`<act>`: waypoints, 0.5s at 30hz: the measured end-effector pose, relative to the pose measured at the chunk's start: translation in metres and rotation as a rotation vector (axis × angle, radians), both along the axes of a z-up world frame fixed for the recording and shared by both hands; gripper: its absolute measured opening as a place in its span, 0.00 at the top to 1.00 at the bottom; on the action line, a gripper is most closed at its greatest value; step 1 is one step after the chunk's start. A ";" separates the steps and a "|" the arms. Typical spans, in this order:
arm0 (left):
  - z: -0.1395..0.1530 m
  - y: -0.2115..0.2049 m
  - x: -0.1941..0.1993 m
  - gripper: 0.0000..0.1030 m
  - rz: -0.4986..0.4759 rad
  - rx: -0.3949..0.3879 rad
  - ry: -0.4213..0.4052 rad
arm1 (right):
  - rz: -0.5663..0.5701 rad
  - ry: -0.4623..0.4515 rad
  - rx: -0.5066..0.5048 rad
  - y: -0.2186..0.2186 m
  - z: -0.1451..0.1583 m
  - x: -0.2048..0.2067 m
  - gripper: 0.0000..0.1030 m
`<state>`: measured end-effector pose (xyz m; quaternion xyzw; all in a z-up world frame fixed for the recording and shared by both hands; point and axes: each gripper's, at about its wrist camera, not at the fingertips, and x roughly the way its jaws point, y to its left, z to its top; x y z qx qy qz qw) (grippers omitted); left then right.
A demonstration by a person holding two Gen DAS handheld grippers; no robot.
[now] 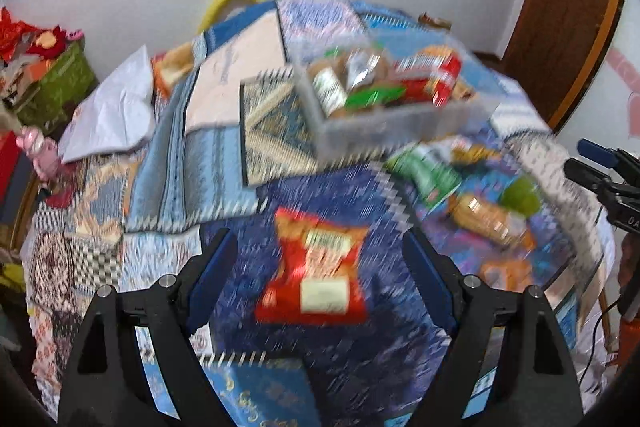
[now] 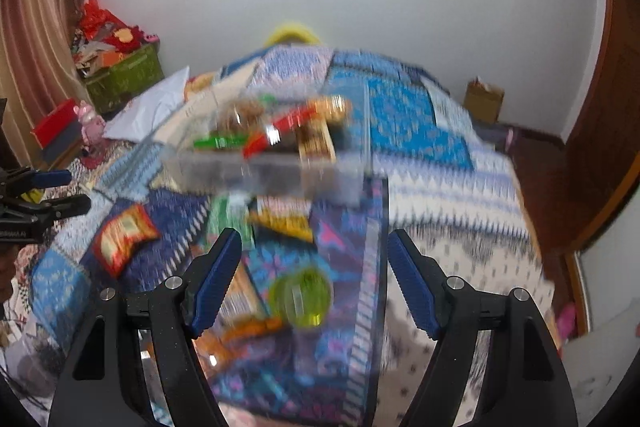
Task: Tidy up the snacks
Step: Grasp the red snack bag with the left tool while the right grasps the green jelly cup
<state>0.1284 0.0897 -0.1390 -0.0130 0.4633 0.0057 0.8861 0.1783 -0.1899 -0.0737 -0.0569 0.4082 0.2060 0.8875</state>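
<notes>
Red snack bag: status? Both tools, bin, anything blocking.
Left tool open, red snack bag lying loose between its fingers. Right tool open, empty, over green round container. Clear bin part full. Nothing blocking.

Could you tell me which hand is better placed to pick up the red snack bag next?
Left: the red snack bag lies centred between the open left tongs; the right tongs frame a green round container.

left gripper [image 1: 320,259]: jaws apart | red snack bag [image 1: 316,275] between, untouched
</notes>
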 end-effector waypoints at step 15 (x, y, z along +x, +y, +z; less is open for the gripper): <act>-0.076 0.009 0.016 0.18 0.031 -0.085 0.171 | -0.005 0.151 0.012 0.005 -0.052 0.011 0.30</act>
